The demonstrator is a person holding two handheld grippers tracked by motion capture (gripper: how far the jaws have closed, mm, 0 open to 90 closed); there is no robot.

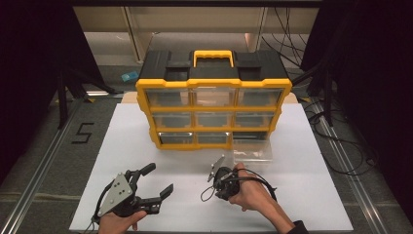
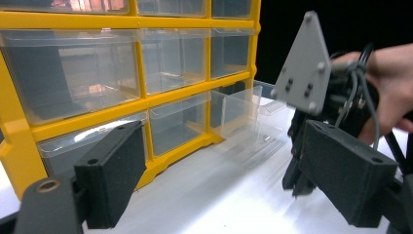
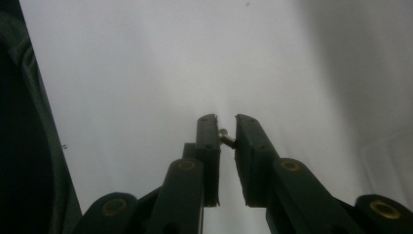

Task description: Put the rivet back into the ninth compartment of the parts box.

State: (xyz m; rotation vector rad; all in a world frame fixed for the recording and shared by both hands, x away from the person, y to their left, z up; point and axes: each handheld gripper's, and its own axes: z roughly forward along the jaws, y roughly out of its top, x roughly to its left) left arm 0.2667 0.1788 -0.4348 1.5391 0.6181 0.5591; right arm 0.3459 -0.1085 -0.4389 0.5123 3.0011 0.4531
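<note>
Pickup looks done: the right tongs (image 3: 226,127) pinch a small screw (image 3: 224,137) near their tips, just above the desk (image 1: 146,146), its axis crosswise between the pads. The left tongs (image 1: 159,180) gape empty. What seems left is dropping it in the pulled-out drawer (image 1: 252,148) by the organizer (image 1: 214,100).

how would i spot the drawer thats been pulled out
Find the yellow organizer at the back of the white table. At its bottom right corner a clear drawer sits out on the table. All the other drawers are pushed in.
</note>
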